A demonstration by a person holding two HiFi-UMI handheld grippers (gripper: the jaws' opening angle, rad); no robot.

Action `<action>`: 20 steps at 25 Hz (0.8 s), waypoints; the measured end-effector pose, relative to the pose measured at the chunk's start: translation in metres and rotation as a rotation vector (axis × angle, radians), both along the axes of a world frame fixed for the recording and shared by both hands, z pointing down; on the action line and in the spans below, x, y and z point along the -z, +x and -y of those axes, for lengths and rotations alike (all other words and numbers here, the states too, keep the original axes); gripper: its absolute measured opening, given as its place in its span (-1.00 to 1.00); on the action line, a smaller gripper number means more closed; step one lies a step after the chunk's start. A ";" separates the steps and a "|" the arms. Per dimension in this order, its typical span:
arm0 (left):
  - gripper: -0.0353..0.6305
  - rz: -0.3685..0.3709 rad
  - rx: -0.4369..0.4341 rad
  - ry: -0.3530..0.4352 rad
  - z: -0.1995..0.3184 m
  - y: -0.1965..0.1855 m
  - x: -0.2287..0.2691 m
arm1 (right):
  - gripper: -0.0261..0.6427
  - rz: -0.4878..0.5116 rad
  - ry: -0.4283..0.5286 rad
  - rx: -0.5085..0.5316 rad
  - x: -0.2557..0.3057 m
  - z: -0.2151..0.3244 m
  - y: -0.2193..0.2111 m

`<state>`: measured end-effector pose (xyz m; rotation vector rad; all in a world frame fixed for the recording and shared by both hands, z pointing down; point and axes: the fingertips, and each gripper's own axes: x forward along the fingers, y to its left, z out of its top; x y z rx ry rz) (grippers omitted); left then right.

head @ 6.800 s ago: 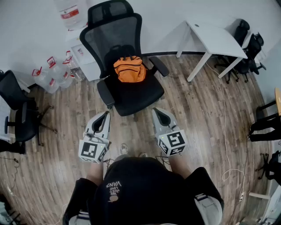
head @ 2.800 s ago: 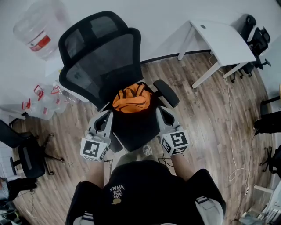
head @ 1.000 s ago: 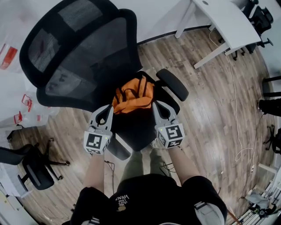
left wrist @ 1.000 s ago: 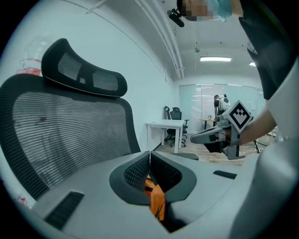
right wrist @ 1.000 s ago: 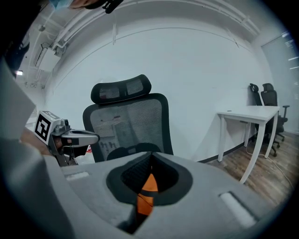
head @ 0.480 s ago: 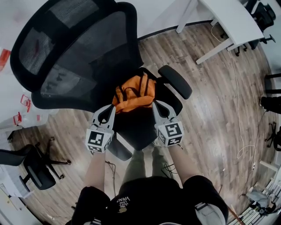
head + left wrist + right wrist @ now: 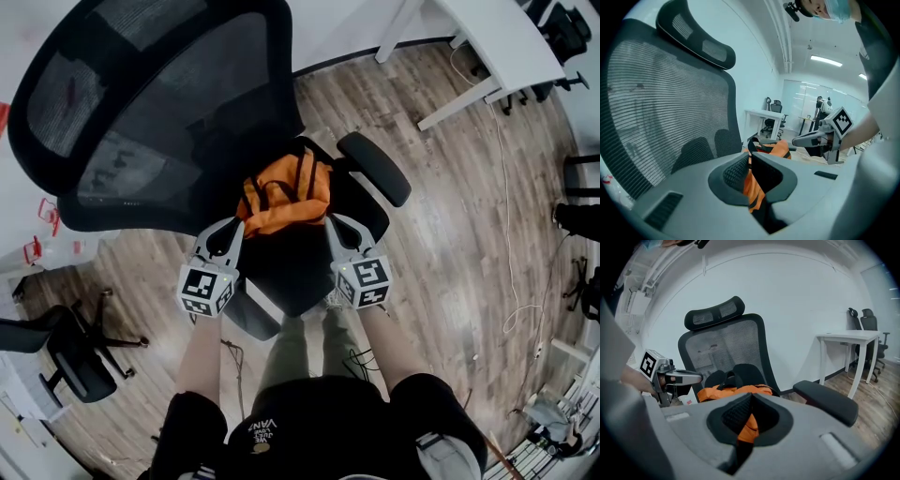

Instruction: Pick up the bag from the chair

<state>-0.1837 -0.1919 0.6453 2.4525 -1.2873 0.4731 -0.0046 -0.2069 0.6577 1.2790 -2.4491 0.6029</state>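
Approach step. The orange fabric backpack [image 7: 283,214] sits on the seat of the black mesh office chair [image 7: 159,112], against the backrest. The left hand-held gripper [image 7: 229,231] and right hand-held gripper [image 7: 335,225] flank its near edge, jaws together, empty. Next, probably: part the jaws and reach for the black top straps [image 7: 276,192].

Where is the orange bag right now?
In the head view, the bag lies mid-frame on the chair, against its backrest, just beyond the left gripper and right gripper, with an armrest at its right.
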 end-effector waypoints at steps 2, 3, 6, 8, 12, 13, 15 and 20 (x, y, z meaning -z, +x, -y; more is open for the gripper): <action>-0.85 -0.003 -0.002 -0.011 0.001 0.001 -0.004 | -0.93 -0.001 -0.007 -0.007 -0.005 0.000 0.003; -0.82 -0.004 -0.002 -0.015 0.001 0.002 -0.007 | -0.92 -0.001 -0.011 -0.009 -0.008 0.000 0.004; -0.73 -0.008 -0.006 -0.023 0.000 0.004 -0.011 | -0.92 -0.001 -0.021 -0.010 -0.015 -0.002 0.007; -0.69 -0.015 -0.012 -0.026 -0.001 0.005 -0.013 | -0.91 0.002 -0.033 -0.005 -0.020 -0.004 0.007; -0.43 -0.027 -0.046 -0.044 -0.003 0.010 -0.019 | -0.36 -0.004 -0.074 0.011 -0.033 -0.006 0.007; -0.40 -0.024 -0.058 -0.050 -0.004 0.012 -0.021 | -0.36 -0.007 -0.077 0.014 -0.035 -0.006 0.007; -0.34 -0.014 -0.075 -0.065 -0.005 0.014 -0.027 | -0.34 -0.007 -0.087 0.022 -0.039 -0.007 0.006; -0.29 0.035 -0.098 -0.102 -0.009 0.016 -0.041 | -0.07 -0.020 -0.115 0.057 -0.052 -0.010 0.000</action>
